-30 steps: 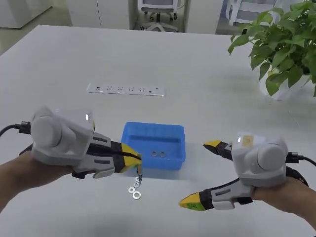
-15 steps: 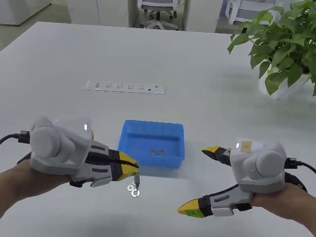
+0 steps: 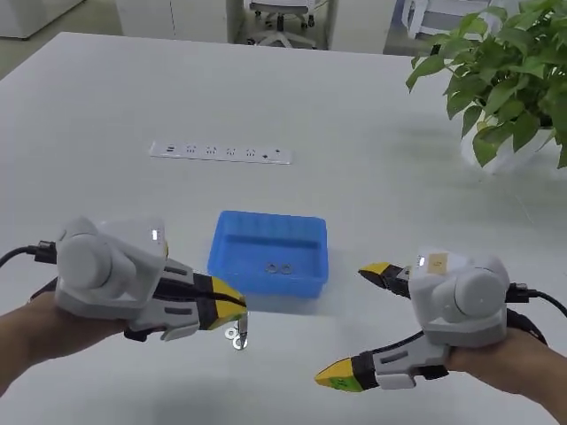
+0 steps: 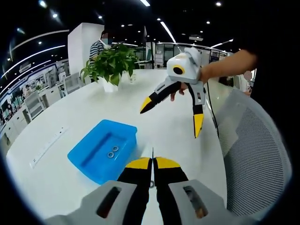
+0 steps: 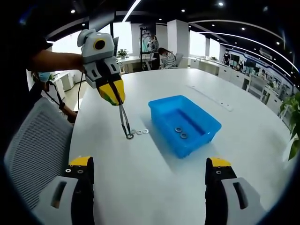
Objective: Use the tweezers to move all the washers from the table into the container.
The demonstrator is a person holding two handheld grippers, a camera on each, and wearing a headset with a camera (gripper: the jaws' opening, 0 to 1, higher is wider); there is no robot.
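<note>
My left gripper (image 3: 235, 305) is shut on thin metal tweezers (image 3: 244, 329) that point down at the table. In the right gripper view the tweezers (image 5: 123, 119) end on one washer (image 5: 129, 136); whether that washer is pinched I cannot tell. Two more washers (image 5: 142, 132) lie beside it on the white table. The blue container (image 3: 268, 254) stands just beyond, with two washers (image 3: 275, 267) inside. My right gripper (image 3: 347, 323) is open and holds nothing, to the right of the container. The left gripper view has the container (image 4: 101, 150) at left and the right gripper (image 4: 170, 122) ahead.
A white power strip (image 3: 217, 152) lies on the table behind the container. A potted plant (image 3: 496, 80) stands at the far right. A grey mesh chair (image 5: 33, 154) is at the table's near edge. Office chairs (image 3: 283, 13) stand past the far edge.
The head camera has tilted, so the scene sits a little higher. The left gripper has sunk slightly toward the table with the tweezers over the loose washers. The right gripper stays open.
</note>
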